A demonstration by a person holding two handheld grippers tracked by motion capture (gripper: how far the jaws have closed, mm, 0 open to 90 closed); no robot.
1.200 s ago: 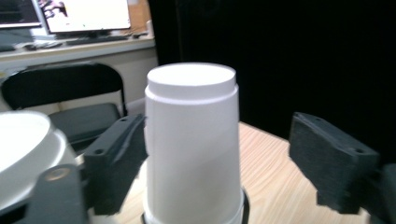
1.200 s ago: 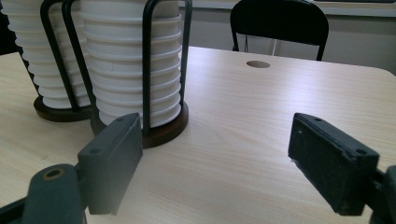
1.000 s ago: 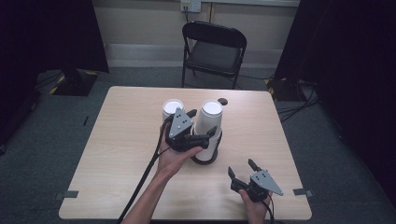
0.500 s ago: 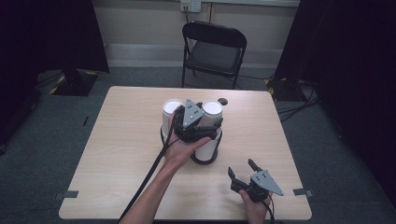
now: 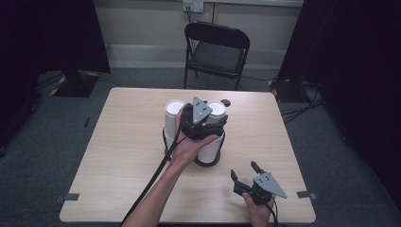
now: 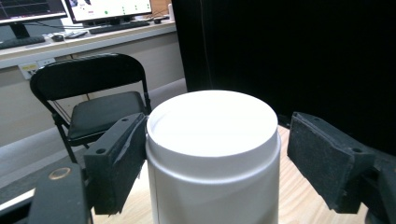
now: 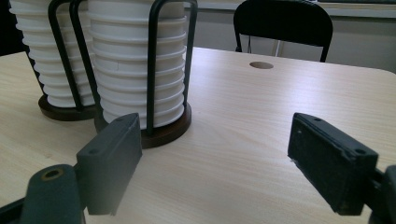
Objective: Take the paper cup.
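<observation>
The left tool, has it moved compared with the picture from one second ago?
Yes. In the high view the left tool has shifted right, from between the two cup stacks onto the right cup stack.

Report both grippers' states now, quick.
Left gripper: open, jaws either side of the top cup of a stack, one pad touching or nearly so, the other apart.
Right gripper: open, holding nothing, low over the table.
</observation>
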